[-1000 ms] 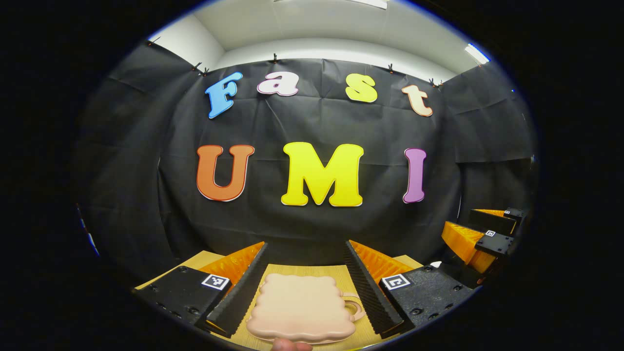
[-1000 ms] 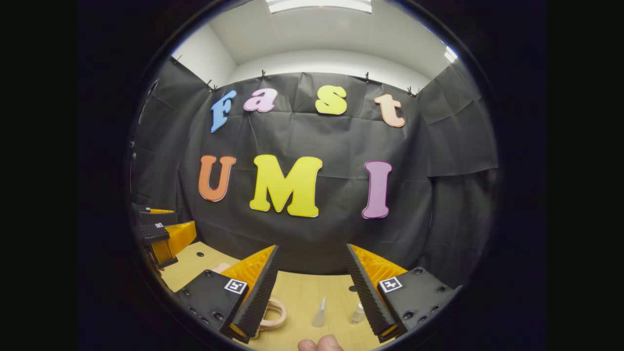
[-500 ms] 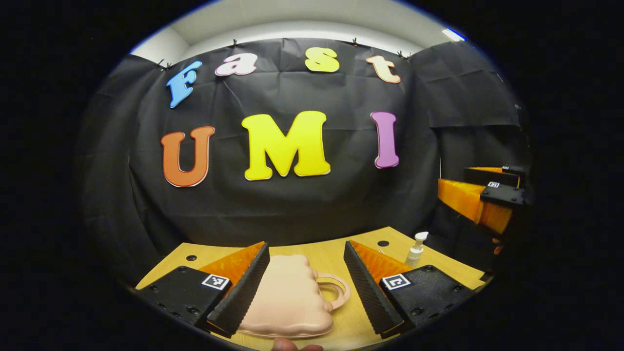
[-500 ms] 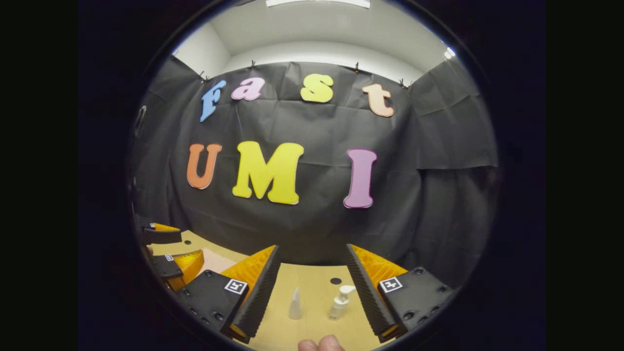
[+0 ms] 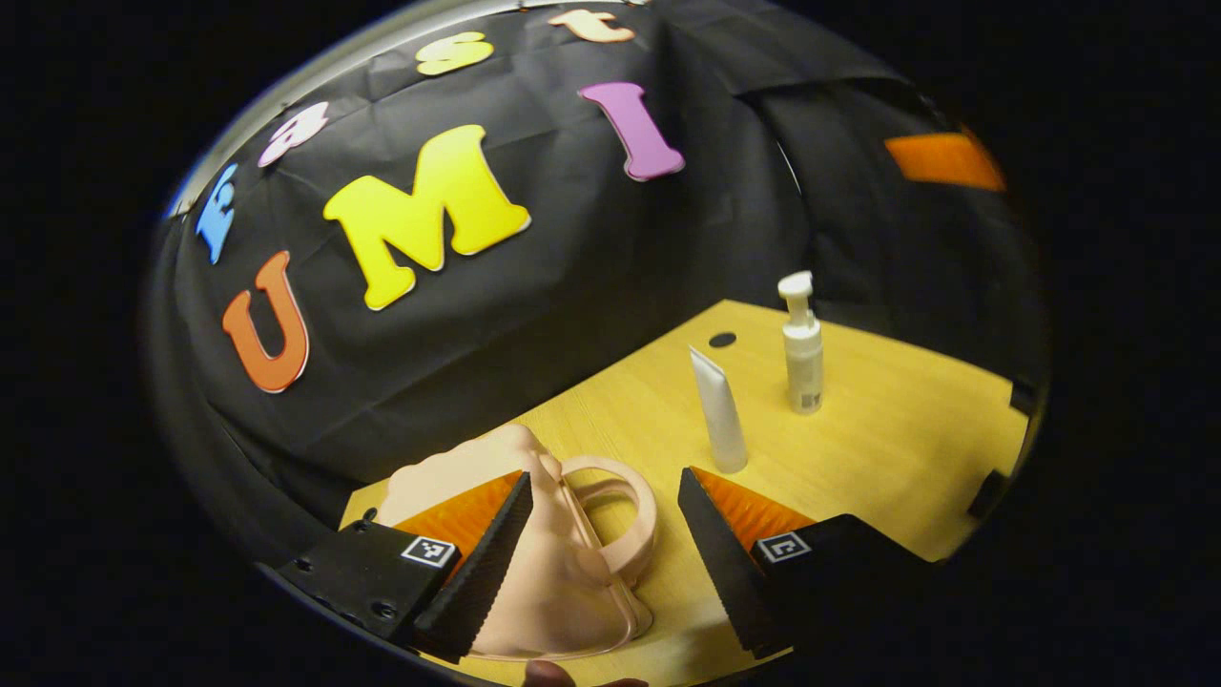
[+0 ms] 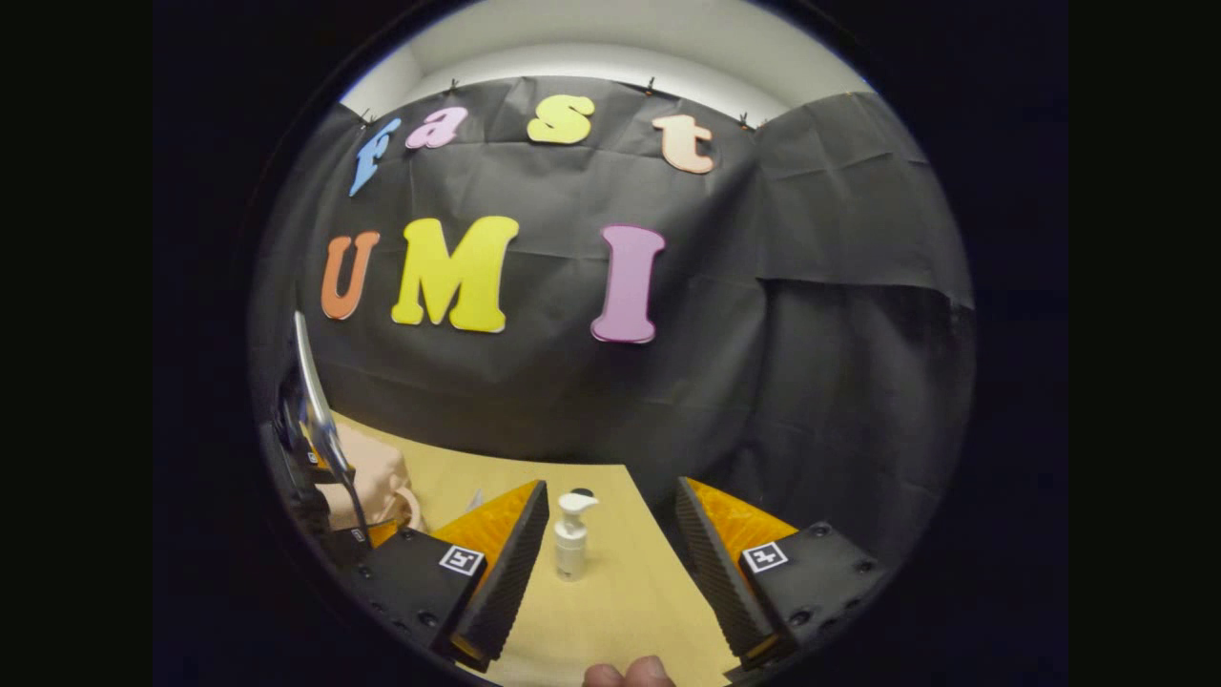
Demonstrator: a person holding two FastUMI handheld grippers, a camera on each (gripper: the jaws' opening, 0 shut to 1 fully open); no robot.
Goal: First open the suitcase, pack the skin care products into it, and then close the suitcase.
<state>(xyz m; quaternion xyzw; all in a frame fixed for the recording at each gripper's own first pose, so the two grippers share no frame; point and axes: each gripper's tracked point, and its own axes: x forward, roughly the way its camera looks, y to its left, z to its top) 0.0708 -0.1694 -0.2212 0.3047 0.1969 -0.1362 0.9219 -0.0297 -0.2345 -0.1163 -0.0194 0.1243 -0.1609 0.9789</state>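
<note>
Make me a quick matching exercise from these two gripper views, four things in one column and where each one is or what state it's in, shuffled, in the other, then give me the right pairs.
Things
1. suitcase
2. pump bottle
3. tube
4. right claw

Places or states
A. standing cap down on the table, nearest the suitcase's handle
B. open, holding nothing, with the pump bottle ahead between its fingers
C. closed, lying flat, partly between the left claw's fingers
D. upright, on the far side of the tube from the suitcase

Pairs: 1-C, 2-D, 3-A, 4-B
</note>
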